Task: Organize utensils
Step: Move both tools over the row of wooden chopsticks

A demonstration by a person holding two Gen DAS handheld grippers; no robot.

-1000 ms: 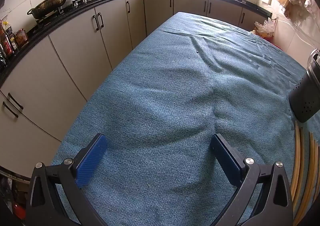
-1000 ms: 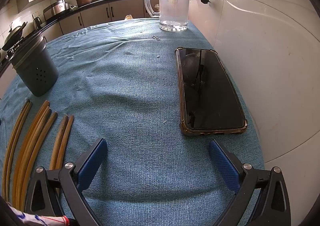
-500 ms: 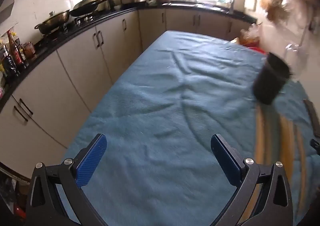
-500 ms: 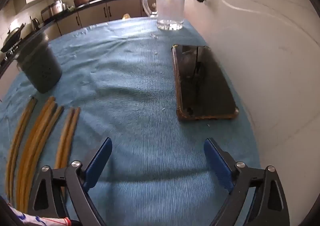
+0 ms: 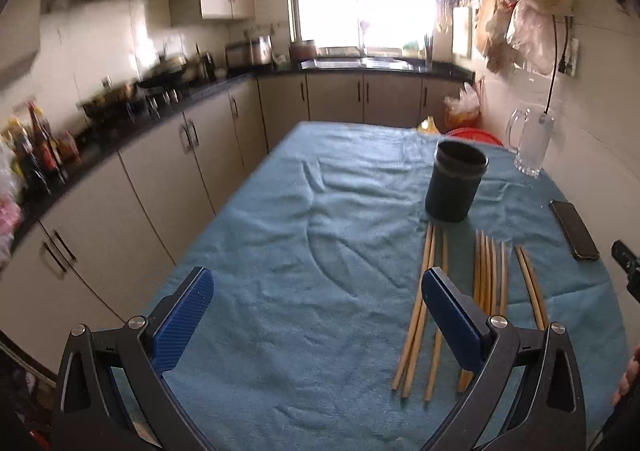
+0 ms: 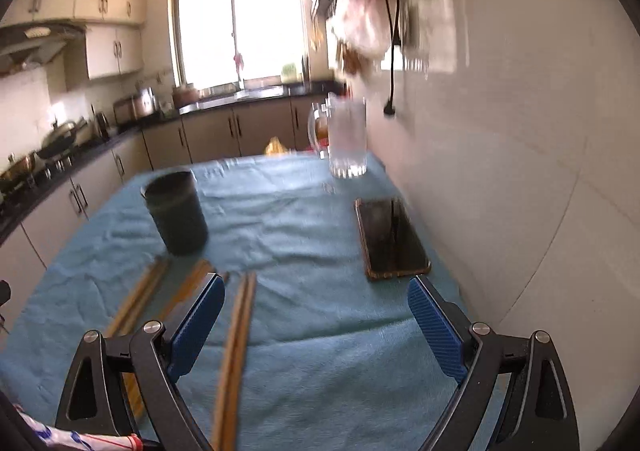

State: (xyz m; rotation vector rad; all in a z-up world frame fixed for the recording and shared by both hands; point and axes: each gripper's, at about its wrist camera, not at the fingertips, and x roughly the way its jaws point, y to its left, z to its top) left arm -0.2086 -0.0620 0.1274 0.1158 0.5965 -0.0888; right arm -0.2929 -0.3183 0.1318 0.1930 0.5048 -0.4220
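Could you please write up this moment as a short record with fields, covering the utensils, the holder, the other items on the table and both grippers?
surface: table under a blue cloth
utensils: wooden chopsticks lying flat in loose groups, pointing toward the holder
holder: dark cylindrical holder, upright, beyond the chopsticks
other items: phone lying flat near the wall; glass mug at the far end
left gripper: open, holding nothing
right gripper: open, holding nothing
task progress: no chopsticks visibly in the holder
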